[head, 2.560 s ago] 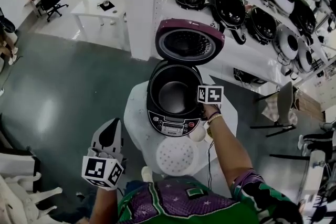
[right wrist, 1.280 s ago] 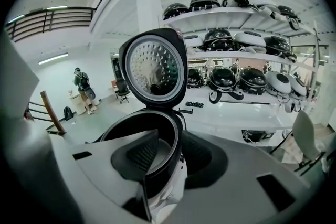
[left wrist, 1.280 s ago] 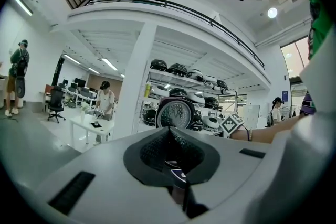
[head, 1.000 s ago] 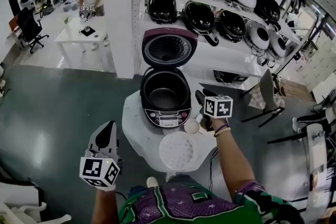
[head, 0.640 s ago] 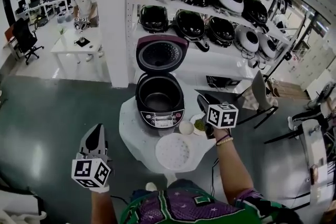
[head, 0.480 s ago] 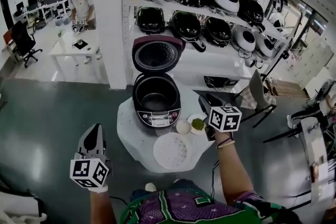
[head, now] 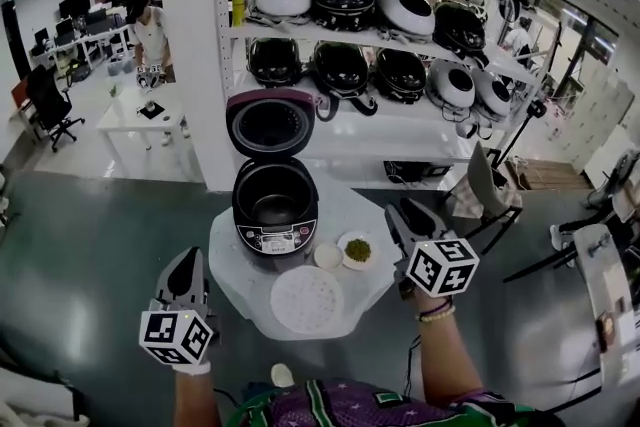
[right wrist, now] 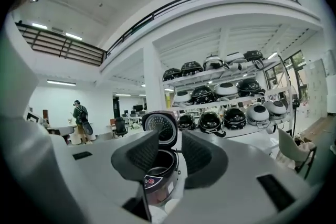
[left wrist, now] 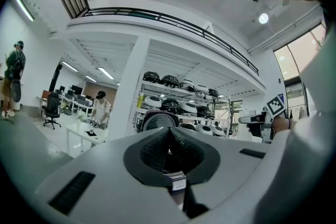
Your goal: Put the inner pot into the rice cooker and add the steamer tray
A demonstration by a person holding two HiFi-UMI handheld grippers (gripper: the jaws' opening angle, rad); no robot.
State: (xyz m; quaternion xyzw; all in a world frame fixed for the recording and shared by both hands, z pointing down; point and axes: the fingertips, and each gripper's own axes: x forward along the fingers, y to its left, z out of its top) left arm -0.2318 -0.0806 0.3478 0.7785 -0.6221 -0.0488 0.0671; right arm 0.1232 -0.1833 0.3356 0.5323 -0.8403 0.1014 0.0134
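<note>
The rice cooker stands on a small round white table with its maroon lid up, and the dark inner pot sits inside it. In front of the cooker the white perforated steamer tray lies flat on the table. My left gripper hangs shut and empty off the table's left edge. Off the table's right edge my right gripper is open with nothing in it. In the right gripper view the cooker shows through the gap of the right gripper. The left gripper has its pads together.
A small white bowl and a dish of green bits sit right of the cooker. Shelves with several rice cookers rise behind, beside a white pillar. A person stands at a far desk. A chair stands at the right.
Both grippers have drawn back from the table. The right one left the cooker's right side and rose. The head view has lifted, so the table looks smaller.
</note>
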